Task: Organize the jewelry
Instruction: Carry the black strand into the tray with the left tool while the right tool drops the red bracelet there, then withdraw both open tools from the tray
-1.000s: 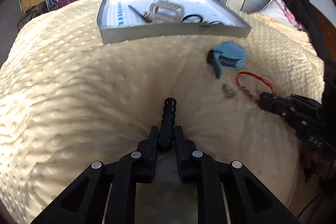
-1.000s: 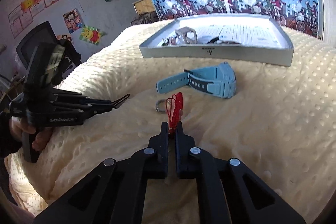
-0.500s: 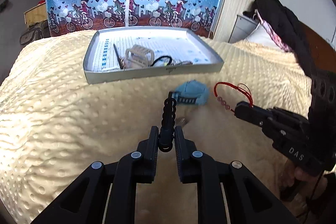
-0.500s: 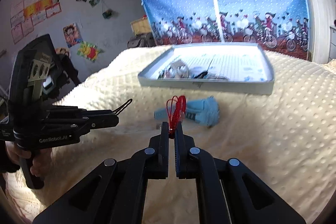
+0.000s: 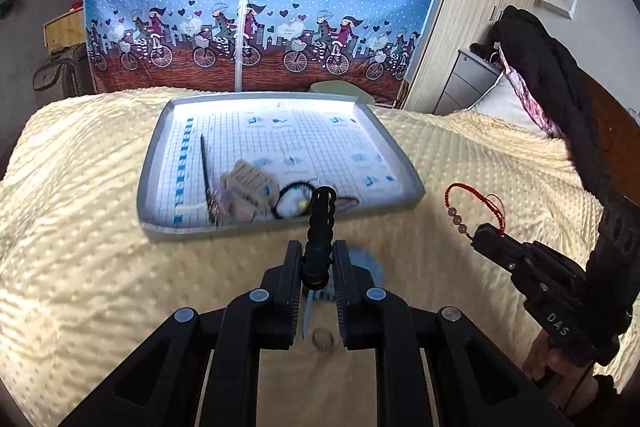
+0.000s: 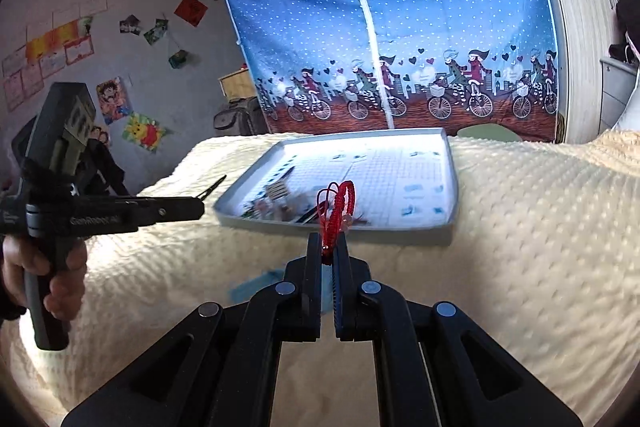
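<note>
— How did the left gripper (image 5: 316, 259) stand?
— Lifted above the bed, its fingers clamped on a black beaded band (image 5: 320, 227).
— And the right gripper (image 6: 328, 255)?
— Raised alongside, pinched tight on a red bracelet (image 6: 336, 207), a hand (image 5: 552, 359) gripping its handle.

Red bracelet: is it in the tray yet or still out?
Out. The red bracelet hangs pinched in the shut right gripper, held in the air short of the tray.
</note>
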{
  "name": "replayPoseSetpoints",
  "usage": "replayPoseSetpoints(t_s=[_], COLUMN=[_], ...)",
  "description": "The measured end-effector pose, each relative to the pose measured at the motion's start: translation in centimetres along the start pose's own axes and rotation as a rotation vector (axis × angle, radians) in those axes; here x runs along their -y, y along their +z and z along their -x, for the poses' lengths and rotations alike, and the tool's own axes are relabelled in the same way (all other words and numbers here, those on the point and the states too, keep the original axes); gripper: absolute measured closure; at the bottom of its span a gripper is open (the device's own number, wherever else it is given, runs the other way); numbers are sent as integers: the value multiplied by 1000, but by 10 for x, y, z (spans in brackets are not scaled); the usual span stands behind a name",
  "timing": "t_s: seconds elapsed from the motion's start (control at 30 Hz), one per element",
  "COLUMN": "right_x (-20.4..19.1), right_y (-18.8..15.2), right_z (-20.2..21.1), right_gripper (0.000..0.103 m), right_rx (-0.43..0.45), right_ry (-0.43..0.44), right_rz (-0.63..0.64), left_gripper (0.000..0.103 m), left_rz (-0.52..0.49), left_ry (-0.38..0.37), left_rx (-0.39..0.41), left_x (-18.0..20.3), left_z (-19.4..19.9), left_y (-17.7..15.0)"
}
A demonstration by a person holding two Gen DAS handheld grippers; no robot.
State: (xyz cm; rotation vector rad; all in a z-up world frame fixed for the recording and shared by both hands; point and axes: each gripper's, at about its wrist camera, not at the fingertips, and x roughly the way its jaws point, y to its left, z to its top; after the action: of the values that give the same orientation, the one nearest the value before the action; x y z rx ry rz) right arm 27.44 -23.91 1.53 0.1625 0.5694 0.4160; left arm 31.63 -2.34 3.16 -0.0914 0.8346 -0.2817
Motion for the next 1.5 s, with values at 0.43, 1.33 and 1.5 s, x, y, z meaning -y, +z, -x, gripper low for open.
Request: replayPoseSetpoints(t_s=[0.43, 1.33, 1.5], right_x=[50, 54, 41], right_y=[36, 40, 51], right_z=[-127, -100, -70], right_gripper=[99, 40, 27], right_rx=[-137, -107, -42], right_ry=[-75, -266, -259], right_rz=[-72, -14, -18], left_gripper=[89, 84, 25], left_rz=[-16, 27, 0], left_ry=[-85, -143, -124], left_rx=[-32, 14, 122], left_x=[-21, -14, -7], left_z=[-120, -124, -77], left_y=[59, 47, 47])
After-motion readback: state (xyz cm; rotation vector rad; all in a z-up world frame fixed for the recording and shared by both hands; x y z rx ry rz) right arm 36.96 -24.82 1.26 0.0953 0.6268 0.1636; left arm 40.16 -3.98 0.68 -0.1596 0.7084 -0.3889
